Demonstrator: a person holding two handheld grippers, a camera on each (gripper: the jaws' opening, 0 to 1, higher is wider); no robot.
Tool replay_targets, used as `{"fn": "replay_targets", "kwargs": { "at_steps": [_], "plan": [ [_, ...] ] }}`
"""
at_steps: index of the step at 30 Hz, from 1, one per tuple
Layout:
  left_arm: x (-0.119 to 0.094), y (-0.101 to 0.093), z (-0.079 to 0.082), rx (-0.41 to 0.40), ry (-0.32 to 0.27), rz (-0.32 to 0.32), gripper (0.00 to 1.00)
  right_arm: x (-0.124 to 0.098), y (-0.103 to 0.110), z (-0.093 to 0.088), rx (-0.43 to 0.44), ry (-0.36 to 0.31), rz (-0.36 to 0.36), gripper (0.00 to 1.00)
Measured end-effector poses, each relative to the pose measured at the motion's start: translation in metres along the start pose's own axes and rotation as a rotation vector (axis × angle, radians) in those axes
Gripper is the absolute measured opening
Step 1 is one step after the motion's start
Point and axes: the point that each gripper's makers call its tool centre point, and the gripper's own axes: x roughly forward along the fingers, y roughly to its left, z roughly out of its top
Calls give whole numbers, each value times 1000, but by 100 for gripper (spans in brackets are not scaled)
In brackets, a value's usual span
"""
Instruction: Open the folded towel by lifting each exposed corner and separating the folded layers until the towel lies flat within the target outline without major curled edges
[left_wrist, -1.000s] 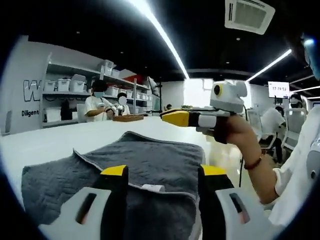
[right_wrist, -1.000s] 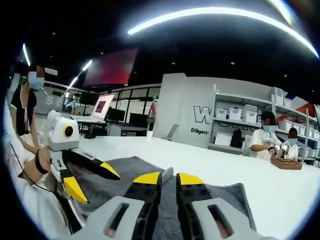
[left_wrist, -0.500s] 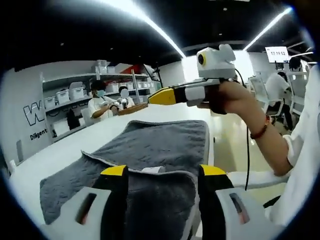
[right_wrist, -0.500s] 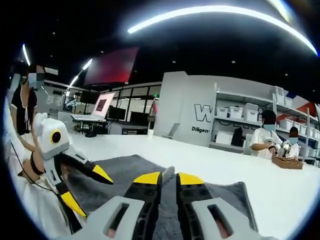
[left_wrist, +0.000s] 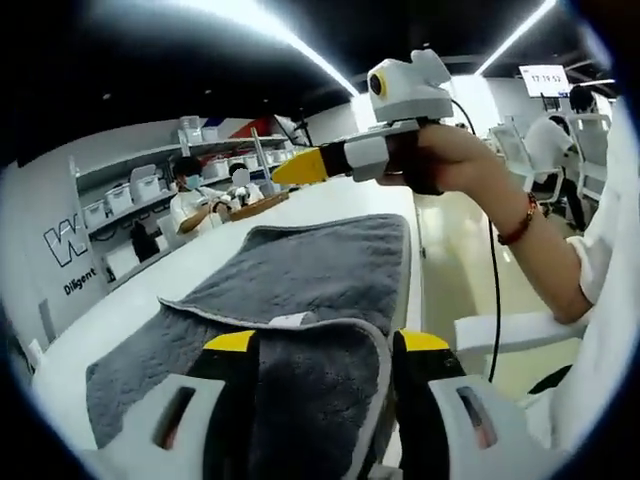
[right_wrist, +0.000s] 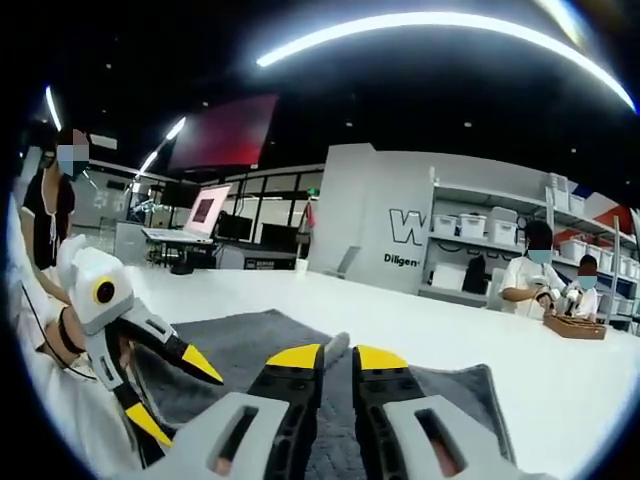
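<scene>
On a white bench (left_wrist: 130, 290) a grey towel (left_wrist: 300, 275) lies partly folded, one layer turned back. The left gripper (left_wrist: 325, 345) holds its yellow-tipped fingers wide above the towel's near edge. The right gripper (right_wrist: 337, 358), fingers nearly together, hovers over the towel; whether it pinches fabric is unclear.

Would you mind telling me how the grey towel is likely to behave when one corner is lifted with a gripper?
The grey towel will probably be floppy: its folded top layer already sags and curves along the edge. It looks thick and quilted, so likely somewhat heavy, draping rather than fluttering. The white table looks smooth, so the lower layer may slide along unless held.
</scene>
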Motion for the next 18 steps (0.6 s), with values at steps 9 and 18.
{"fn": "replay_targets", "kwargs": {
  "at_steps": [9,18],
  "plan": [
    [-11,8,1,8,2,28,47,2,2,0,-4,4,3,6],
    [-23,21,-2,79,37,115,46,2,2,-1,-18,14,-4,6]
  ]
}}
